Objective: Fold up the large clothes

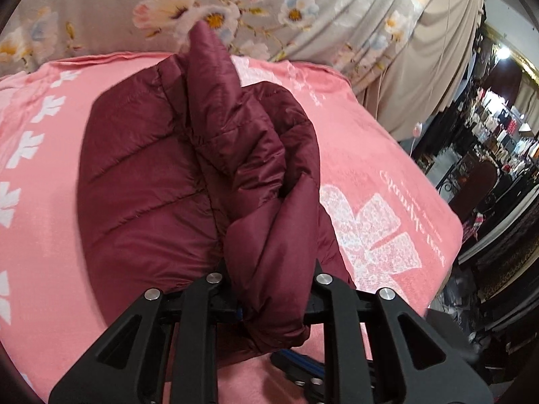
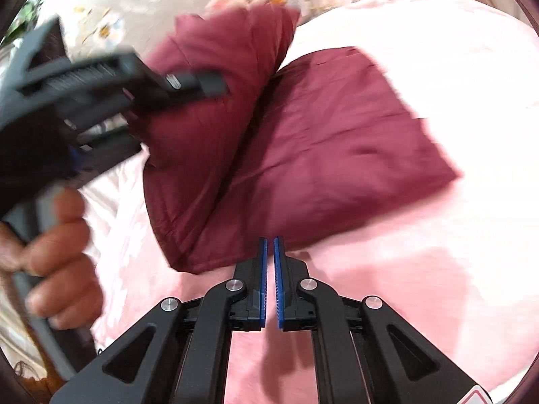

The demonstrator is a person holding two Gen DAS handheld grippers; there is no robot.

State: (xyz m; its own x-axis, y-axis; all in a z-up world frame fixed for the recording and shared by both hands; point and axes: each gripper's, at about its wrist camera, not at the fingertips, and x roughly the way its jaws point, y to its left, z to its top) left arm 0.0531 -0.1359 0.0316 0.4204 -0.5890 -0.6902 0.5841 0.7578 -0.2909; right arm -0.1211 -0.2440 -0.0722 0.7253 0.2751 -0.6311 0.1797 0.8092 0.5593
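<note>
A maroon quilted puffer jacket (image 1: pixel 141 181) lies partly folded on a pink blanket (image 1: pixel 387 155). My left gripper (image 1: pixel 269 289) is shut on a bunched fold of the jacket and holds it raised, the fold standing up over the flat part. In the right wrist view the jacket (image 2: pixel 320 141) lies ahead, and the left gripper (image 2: pixel 188 84) holds its lifted flap at the upper left. My right gripper (image 2: pixel 270 245) is shut and empty, just in front of the jacket's near edge.
The pink blanket (image 2: pixel 404 269) with white bow prints covers the bed. A grey floral sheet (image 1: pixel 101 10) lies behind it. A beige draped cloth (image 1: pixel 438 67) and cluttered dark shelves (image 1: pixel 498 128) stand at the right.
</note>
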